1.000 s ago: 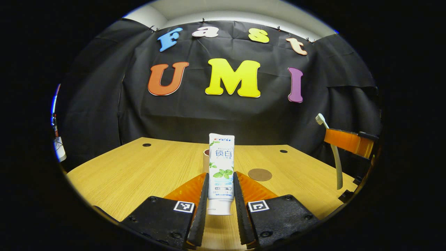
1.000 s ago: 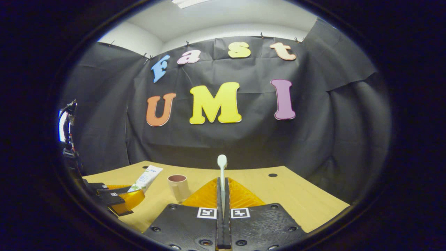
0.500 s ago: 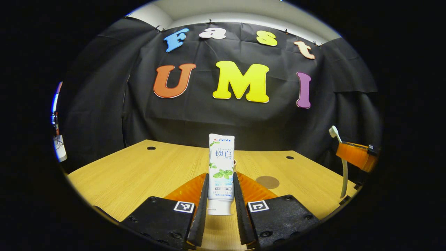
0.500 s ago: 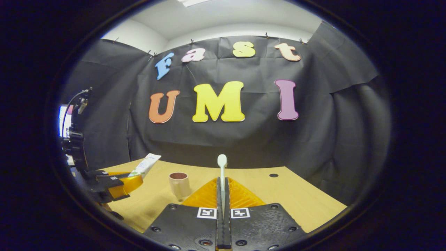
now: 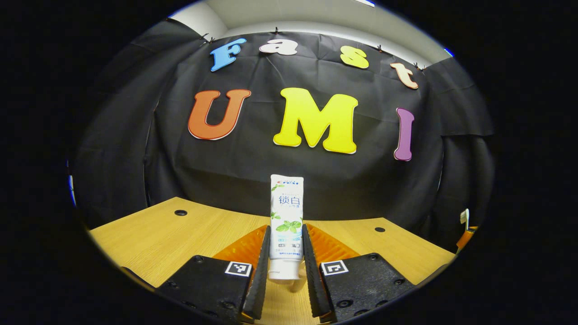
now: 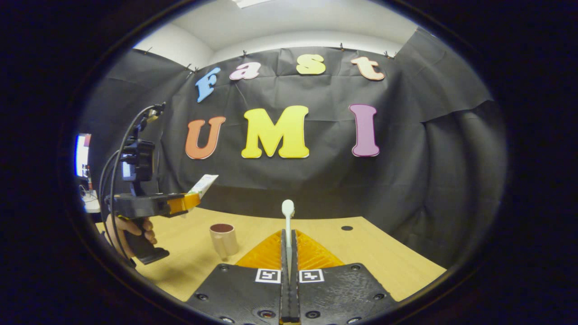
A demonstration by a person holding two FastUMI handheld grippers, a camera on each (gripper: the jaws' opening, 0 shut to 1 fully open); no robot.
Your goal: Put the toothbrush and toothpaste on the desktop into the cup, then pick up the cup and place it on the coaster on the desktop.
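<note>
White toothpaste is clamped in the left tool; the right tool pinches the toothbrush.

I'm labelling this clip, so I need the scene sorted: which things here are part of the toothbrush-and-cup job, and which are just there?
Part of the job:
- toothpaste, clamped in the left gripper
- toothbrush, clamped in the right gripper
- cup, standing empty on the desktop

Just there:
- cable holes in the desktop
- cables on the far gripper
- screen at the left edge
</note>
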